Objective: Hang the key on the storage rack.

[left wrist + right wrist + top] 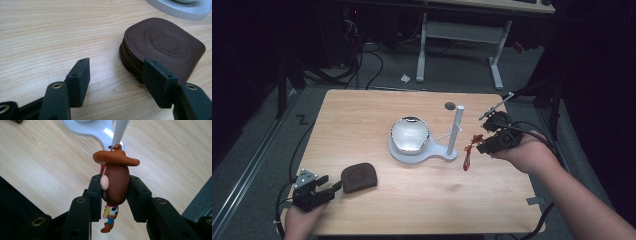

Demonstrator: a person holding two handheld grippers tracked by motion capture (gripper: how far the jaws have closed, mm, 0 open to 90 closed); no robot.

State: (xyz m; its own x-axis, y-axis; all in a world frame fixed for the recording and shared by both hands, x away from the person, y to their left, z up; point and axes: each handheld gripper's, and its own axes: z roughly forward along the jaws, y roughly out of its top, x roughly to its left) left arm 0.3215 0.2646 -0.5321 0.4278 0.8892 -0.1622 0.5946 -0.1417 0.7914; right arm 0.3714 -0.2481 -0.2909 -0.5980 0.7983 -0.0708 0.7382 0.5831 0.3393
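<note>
A small cowboy figure keychain (pixel 116 180) with a brown hat is clamped by its head in my right gripper (pixel 115 192), shut on it. In the high view this gripper (pixel 482 142) hovers just right of a white post (pixel 457 127), with a red strap (pixel 467 157) dangling below. The post (pixel 120 130) stands close behind the figure. A brown leather zip pouch (pixel 358 177) lies at the front left. My left gripper (pixel 331 184) is open beside it, and the pouch (pixel 162 45) lies just beyond its right jaw, with nothing between the jaws of the gripper (pixel 117 72).
The post rises from a white base (pixel 447 152) carrying a shiny round dome (pixel 410 134) at the table's middle. A small dark hole (pixel 450 105) sits behind the post. Cables run along the floor to the left, and a white desk frame (pixel 497 65) stands beyond the table.
</note>
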